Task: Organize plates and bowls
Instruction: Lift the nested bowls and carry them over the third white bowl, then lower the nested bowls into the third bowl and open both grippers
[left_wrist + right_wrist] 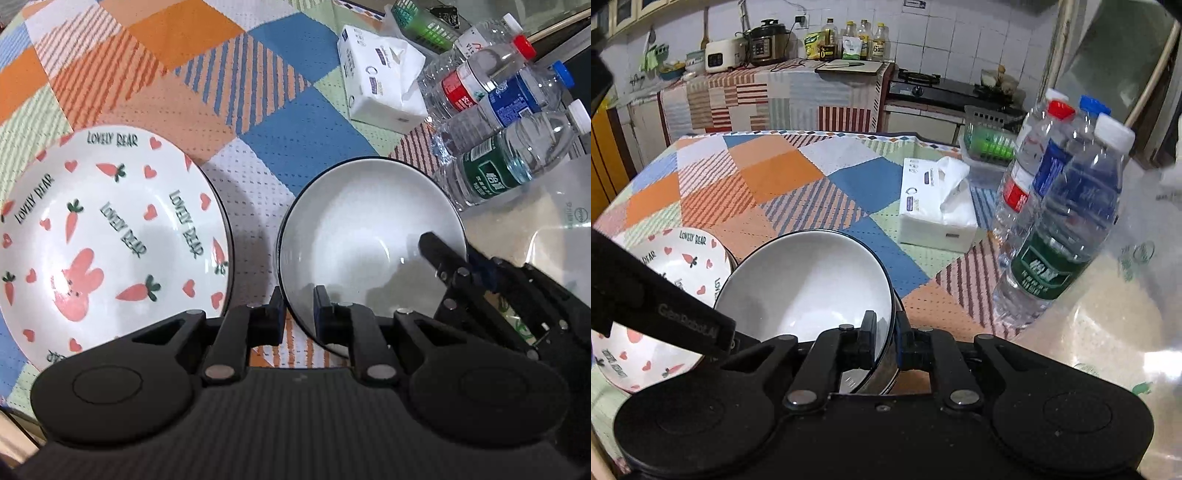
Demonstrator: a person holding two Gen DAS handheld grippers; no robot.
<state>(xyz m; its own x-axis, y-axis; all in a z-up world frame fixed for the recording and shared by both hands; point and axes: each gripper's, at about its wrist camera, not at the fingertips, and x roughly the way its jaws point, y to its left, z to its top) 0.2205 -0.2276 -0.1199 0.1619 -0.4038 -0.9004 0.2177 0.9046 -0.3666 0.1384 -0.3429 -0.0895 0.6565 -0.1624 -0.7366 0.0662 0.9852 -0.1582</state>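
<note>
A plain white bowl with a dark rim (369, 236) sits tilted on the patchwork tablecloth; it also shows in the right wrist view (809, 284). My left gripper (299, 314) is shut on the bowl's near-left rim. My right gripper (886, 338) is shut on the bowl's right rim, and shows in the left wrist view (458, 266). A white carrot-and-rabbit plate marked "LOVELY BEAR" (107, 236) lies to the left of the bowl, and shows in the right wrist view (690, 258), partly hidden by my left gripper's body.
A tissue pack (384, 77) lies beyond the bowl. Several water bottles (506, 122) stand at the right, close to the bowl (1060, 218). A green basket (990, 140) stands behind them. A kitchen counter with appliances lies beyond the table.
</note>
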